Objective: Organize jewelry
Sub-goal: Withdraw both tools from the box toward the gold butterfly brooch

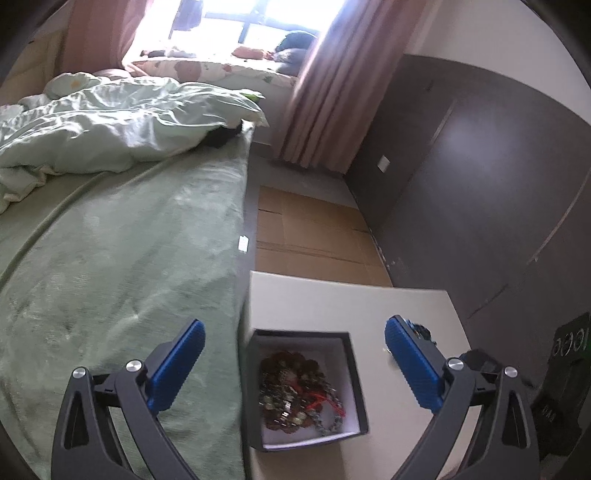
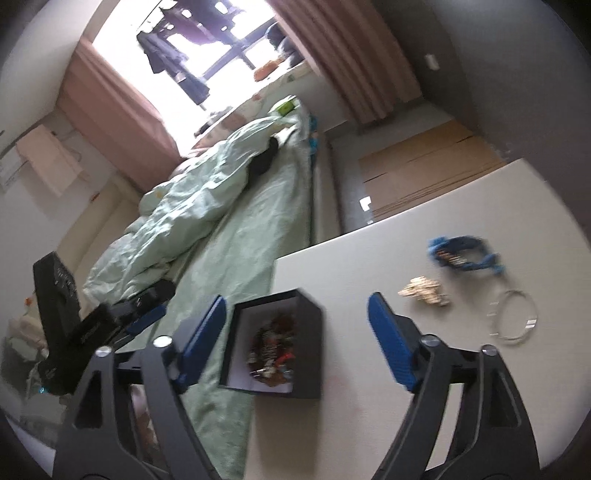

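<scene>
Pale table (image 2: 369, 406), box (image 2: 273, 339) between right gripper (image 2: 295, 314)

The left gripper (image 1: 293, 363) is hovering with its blue pads (image 1: 177, 369) spread wide, nothing between them touching either one. Below the gap, a dark box (image 1: 354, 373) is sitting open on the pale table (image 1: 332, 299), a tangle of beaded jewelry (image 1: 295, 391) lying inside. To the left, a green bed (image 1: 129, 240) is stretching away toward the bright far window (image 1: 258, 22), a rumpled quilt (image 1: 110, 122) lying across it.
</scene>
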Demonstrator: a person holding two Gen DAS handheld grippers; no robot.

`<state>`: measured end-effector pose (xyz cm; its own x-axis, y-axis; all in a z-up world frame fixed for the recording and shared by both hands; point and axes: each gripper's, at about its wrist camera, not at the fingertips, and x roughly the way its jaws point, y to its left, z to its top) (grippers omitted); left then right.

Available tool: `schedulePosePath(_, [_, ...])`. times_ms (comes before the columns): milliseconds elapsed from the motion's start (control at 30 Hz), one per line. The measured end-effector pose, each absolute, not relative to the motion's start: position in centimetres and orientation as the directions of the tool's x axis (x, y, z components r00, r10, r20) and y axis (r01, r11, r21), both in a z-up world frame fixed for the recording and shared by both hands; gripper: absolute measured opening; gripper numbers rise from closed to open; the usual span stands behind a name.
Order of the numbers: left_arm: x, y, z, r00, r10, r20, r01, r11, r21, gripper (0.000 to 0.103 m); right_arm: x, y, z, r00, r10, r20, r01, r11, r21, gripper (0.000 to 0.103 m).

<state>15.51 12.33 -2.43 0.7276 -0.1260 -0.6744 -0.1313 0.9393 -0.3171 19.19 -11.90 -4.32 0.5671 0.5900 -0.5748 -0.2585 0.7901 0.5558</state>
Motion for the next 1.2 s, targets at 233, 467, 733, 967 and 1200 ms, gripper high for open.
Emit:
schedulePosePath(233, [15.9, 8.8, -2.7, 0.715, -0.151, -0.683, -0.068, 0.957, -0.283, 0.095, 19.3, -16.5, -4.5, 0.602, 0.520, -0.605, -0.156, 0.821, 0.550, 0.088])
schedulePosePath(467, [16.6, 6.5, -3.0, 0.709, -0.167, -0.685, -0.042, 0.960, -0.278, 0.095, 19.5, -19.5, -4.9, 0.611, 0.460, -0.644, -0.093, 0.850, 0.519, 0.096])
schedulePosePath(733, [18.1, 2.9, -3.9, 0.683, -0.195, -0.704, 0.016, 0.967, -0.253, 0.095, 19.7, -23.0, -5.1, 0.620, 0.388, -0.682, -0.019, 0.876, 0.481, 0.096])
schedulePosePath(967, [19.7, 0.9, -4.6, 0.677, -0.224, -0.701, 0.040, 0.962, -0.269, 0.094, 20.2, -26.2, -5.7, 0.616, 0.331, -0.715, 0.069, 0.882, 0.467, 0.096])
schedulePosePath(1200, [22.1, -0.7, -6.3, 0.638, -0.257, -0.726, 0.065, 0.957, -0.283, 0.069, 21.2, -28.1, -6.5, 0.600, 0.388, -0.700, 0.088, 0.838, 0.539, 0.095])
